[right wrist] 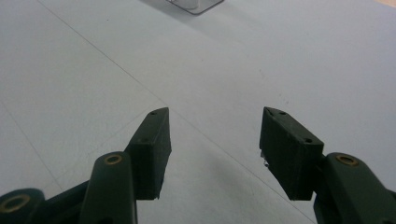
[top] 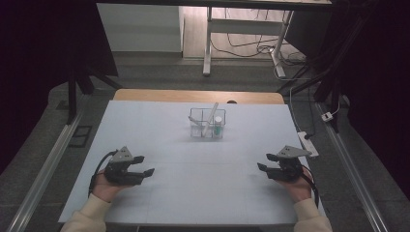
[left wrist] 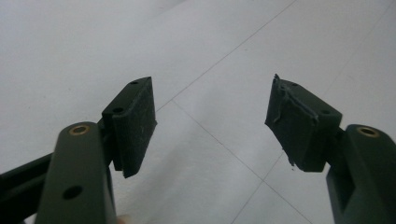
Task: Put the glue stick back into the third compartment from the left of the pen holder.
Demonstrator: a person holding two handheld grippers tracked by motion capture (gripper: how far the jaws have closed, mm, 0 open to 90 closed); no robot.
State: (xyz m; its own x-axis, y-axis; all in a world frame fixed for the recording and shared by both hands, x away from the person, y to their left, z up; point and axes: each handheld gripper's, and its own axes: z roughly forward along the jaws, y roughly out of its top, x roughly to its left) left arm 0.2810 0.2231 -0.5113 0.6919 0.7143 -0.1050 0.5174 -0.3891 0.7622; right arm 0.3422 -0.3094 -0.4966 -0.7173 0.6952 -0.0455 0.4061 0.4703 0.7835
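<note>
A: What's the surface?

B: A pale blue sheet (top: 183,159), matte, with faint straight seams, over a wooden table (top: 198,95); dark floor and desk legs behind.

A: Nearest things?

B: The left gripper (top: 144,165) and right gripper (top: 267,162), both resting low on the sheet, jaws apart, nothing between them. One left pad (left wrist: 294,119) has a frayed edge.

A: Farther off?

B: A clear, boxy rack (top: 207,123) at centre, well apart from both. It holds a white stick and a small bottle; details are too small to tell.

A rack (top: 207,123) stands on the table (top: 159,125) toward its far edge, centred, with tubes (top: 211,118) in it. Left gripper (top: 143,165) and right gripper (top: 267,161) sit nearer, well apart.
</note>
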